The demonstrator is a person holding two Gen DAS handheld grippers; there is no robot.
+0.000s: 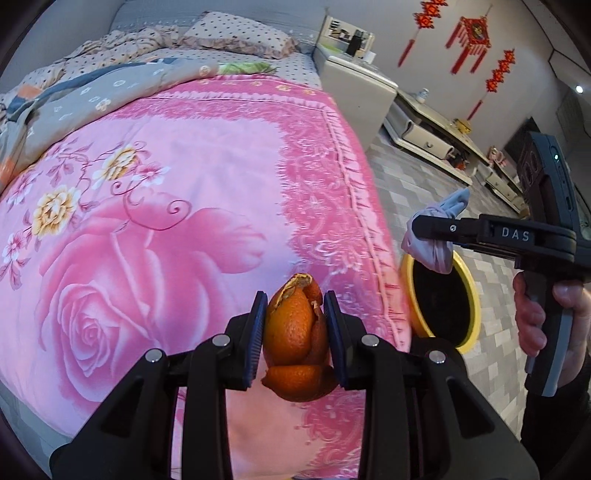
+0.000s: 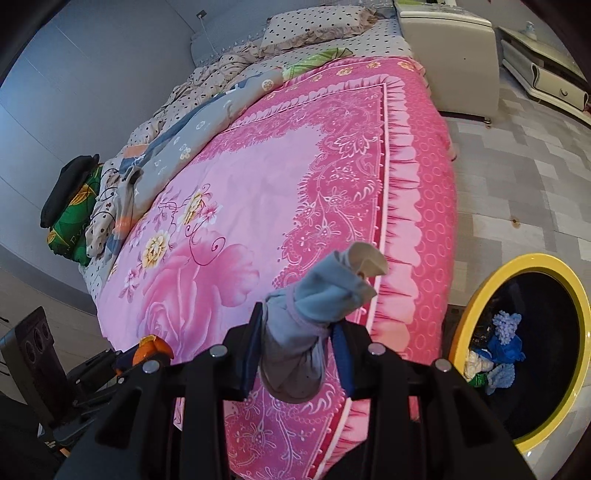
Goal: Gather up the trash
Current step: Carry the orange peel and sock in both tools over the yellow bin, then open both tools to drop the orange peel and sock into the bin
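An orange peel [image 1: 295, 332] is pinched between the blue pads of my left gripper [image 1: 295, 310], held above the pink flowered bedspread [image 1: 166, 221]. My right gripper [image 2: 299, 328] is shut on a bunched grey-blue sock [image 2: 306, 321], which droops below the jaws. In the left wrist view the right gripper [image 1: 424, 230] shows from the side with the sock [image 1: 432, 243] hanging over the rim of the yellow bin [image 1: 472, 295]. The yellow bin [image 2: 480, 306] stands on the floor beside the bed and holds blue and white rubbish. The left gripper's peel [image 2: 151, 349] shows at the lower left of the right wrist view.
The bed carries a crumpled grey quilt [image 2: 192, 136] and a dotted pillow [image 1: 236, 33]. A white nightstand [image 1: 358, 88] and a low cabinet [image 1: 428, 133] line the wall. A speaker [image 2: 37, 354] stands by the bed's foot. A hand [image 1: 535, 317] holds the right gripper's handle.
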